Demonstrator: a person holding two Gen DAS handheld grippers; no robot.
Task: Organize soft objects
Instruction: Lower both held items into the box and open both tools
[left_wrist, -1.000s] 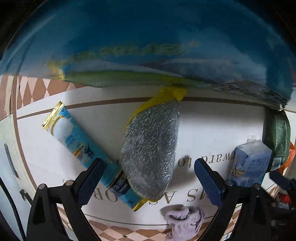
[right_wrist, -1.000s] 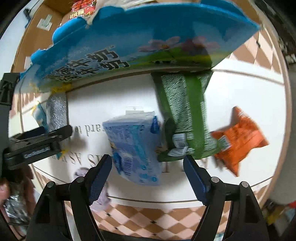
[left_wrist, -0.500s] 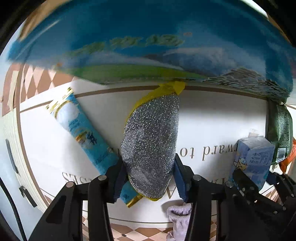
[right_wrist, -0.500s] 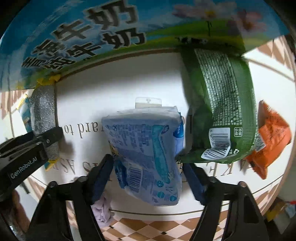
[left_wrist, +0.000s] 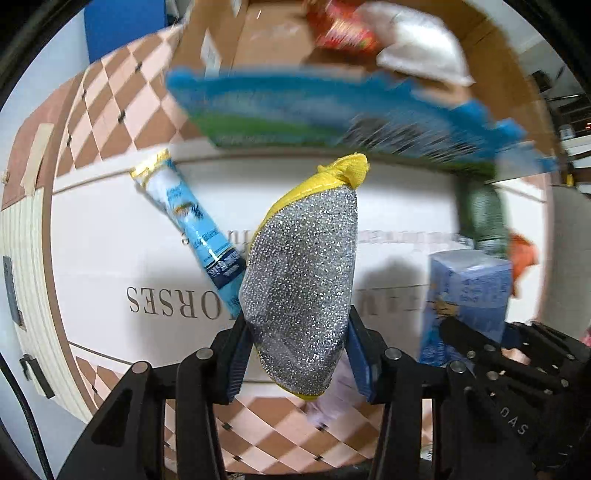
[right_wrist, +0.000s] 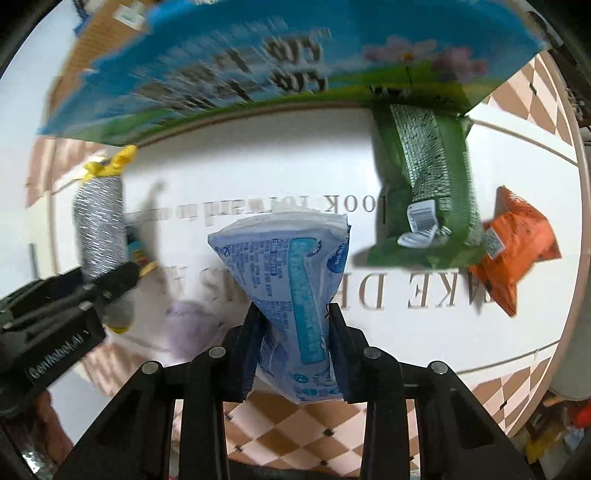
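Note:
My left gripper (left_wrist: 297, 354) is shut on a silver glitter scrub sponge with a yellow edge (left_wrist: 303, 273), held above the white mat (left_wrist: 103, 258); the sponge also shows in the right wrist view (right_wrist: 99, 229). My right gripper (right_wrist: 295, 350) is shut on a pale blue tissue pack (right_wrist: 291, 273), squeezed at its lower end and lifted off the mat; the pack shows at the right in the left wrist view (left_wrist: 465, 295). A blue tube-shaped packet (left_wrist: 192, 221) lies on the mat to the left of the sponge.
A blue and green carton flap (left_wrist: 332, 114) (right_wrist: 258, 62) hangs over the far edge of the mat, with a cardboard box (left_wrist: 266, 33) behind it. A green packet (right_wrist: 424, 184) and an orange packet (right_wrist: 517, 251) lie at the right. A lilac cloth (right_wrist: 188, 325) lies near the front.
Both grippers closed: the left on the sponge, the right on the tissue pack. Both objects have been lifted off the mat.

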